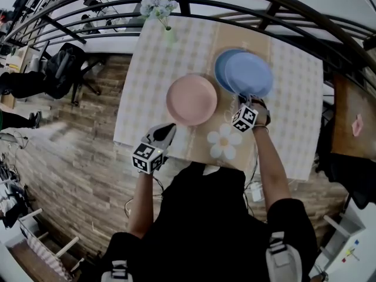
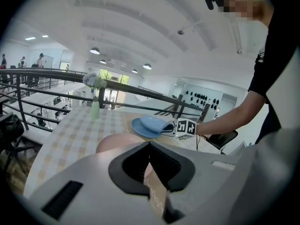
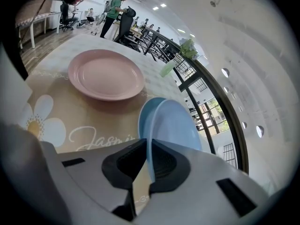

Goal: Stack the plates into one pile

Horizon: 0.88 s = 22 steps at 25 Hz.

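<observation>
The right gripper [image 1: 247,100] is clenched on the near rim of the light blue plate [image 1: 251,74]; in the right gripper view the thin rim sits between the two dark pads. This plate hangs partly over the darker blue plate [image 1: 221,66], shifted to the right of it, with its held edge raised. I cannot tell if its far edge rests on the lower plate.

The darker blue plate lies flat on the bench [image 1: 294,98], half on the checked cloth and half on the beige runner [image 1: 202,143]. The pink plate [image 1: 191,99] lies flat just beside it on the left, and a narrow strip of runner separates the two. A white daisy print [image 1: 224,141] is on the runner near the front edge, between the two grippers.

The left gripper [image 1: 166,131] is at the front edge of the bench, near the pink plate but apart from it. Its jaws are pressed together and grasp no object.

At the far edge of the bench stands a green vase with pale flowers [image 1: 160,9], well apart from the plates. A dark curved railing [image 1: 106,2] runs behind the bench. On the wooden floor [image 1: 76,157] to the left there is a dark chair [image 1: 64,69].
</observation>
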### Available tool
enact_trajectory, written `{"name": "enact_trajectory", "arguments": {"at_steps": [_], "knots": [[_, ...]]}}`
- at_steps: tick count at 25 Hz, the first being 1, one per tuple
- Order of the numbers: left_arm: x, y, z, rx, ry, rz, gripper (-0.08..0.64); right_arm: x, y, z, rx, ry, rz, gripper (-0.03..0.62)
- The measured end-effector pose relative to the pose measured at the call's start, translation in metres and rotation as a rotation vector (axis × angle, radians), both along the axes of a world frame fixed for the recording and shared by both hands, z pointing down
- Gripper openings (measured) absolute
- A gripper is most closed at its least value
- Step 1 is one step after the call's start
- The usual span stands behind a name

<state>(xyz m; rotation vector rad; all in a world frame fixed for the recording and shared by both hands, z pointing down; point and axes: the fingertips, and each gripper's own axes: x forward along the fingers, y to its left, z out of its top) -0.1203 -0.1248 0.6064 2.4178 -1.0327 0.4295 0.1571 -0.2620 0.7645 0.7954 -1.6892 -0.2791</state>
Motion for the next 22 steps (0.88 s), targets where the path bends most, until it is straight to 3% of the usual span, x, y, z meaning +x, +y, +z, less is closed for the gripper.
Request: {"name": "enact_trajectory", "arguments": {"at_steps": [22], "knots": [[-0.015,0.008,0.004,-0.016,-0.021,-0.054,0.002,-0.024,-0.019,0.016,0.008,0.015,-0.072,0.019]]}}
